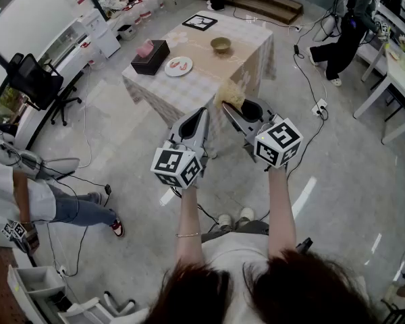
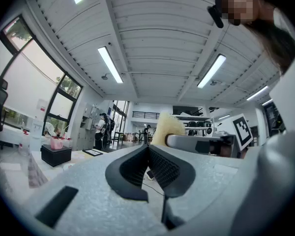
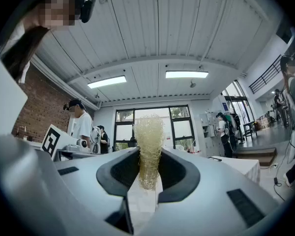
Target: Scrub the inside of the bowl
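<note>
A small tan bowl [image 1: 221, 44] stands on the far part of a checked-cloth table [image 1: 197, 79], well ahead of both grippers. My right gripper [image 1: 228, 109] is shut on a yellow mesh scrubber [image 3: 148, 149], which sticks up between its jaws; the scrubber [image 1: 230, 96] shows in the head view just before the table's near edge. My left gripper [image 1: 204, 115] is shut with nothing in it, beside the right one and held up in the air. In the left gripper view the scrubber [image 2: 166, 128] rises at the right.
On the table lie a white plate [image 1: 179, 66] with pink food, a dark box [image 1: 149, 57] and a black-and-white marker card [image 1: 200, 22]. Cables cross the floor around it. People stand at the back right [image 1: 347, 25] and the left [image 1: 27, 198]; an office chair [image 1: 37, 83] is at left.
</note>
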The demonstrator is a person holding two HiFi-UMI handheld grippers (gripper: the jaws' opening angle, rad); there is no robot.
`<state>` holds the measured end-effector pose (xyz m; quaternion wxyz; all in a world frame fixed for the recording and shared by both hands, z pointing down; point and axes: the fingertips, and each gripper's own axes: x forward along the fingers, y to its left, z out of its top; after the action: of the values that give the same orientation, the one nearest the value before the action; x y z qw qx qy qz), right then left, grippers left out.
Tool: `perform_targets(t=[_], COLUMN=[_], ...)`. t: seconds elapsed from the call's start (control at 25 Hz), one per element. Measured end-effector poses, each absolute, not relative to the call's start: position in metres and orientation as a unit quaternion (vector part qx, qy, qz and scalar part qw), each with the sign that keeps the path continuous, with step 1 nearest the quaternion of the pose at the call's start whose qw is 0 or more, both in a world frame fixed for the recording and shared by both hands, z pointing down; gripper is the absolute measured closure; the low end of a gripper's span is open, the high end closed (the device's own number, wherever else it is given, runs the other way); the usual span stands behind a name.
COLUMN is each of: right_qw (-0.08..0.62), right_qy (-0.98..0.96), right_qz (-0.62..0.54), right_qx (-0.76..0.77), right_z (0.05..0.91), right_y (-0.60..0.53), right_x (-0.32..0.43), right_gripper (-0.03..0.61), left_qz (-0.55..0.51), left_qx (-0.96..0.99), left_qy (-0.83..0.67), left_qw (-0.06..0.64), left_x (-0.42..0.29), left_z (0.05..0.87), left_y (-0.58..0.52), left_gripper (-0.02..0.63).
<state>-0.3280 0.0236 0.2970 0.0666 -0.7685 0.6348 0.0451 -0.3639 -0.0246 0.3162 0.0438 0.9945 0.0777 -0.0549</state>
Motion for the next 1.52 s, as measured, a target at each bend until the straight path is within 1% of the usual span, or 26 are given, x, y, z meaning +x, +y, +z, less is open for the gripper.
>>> perform_targets(t=[0.4, 1.12, 1.52], right_qw=[0.063, 0.087, 0.079], right_qy=[0.637, 0.618, 0.626], right_qz=[0.049, 0.025, 0.035], right_qx=[-0.767, -0.781, -0.775], right_z=[0.288, 0.303, 0.295], right_y=[0.024, 0.071, 0.045], right_x=[-0.323, -0.274, -0.242], right_gripper=[0.483, 0.483, 0.483], left_qz=[-0.055, -0.034, -0.045], left_qx=[0.995, 0.994, 0.994], left_qy=[0.076, 0.080, 0.074], left_qw=[0.044, 0.059, 0.059], left_x=[-0.355, -0.313, -0.278], left_z=[0.311, 0.330, 0.319], left_y=[-0.025, 0.013, -0.012], left_gripper=[0.603, 0.603, 0.603])
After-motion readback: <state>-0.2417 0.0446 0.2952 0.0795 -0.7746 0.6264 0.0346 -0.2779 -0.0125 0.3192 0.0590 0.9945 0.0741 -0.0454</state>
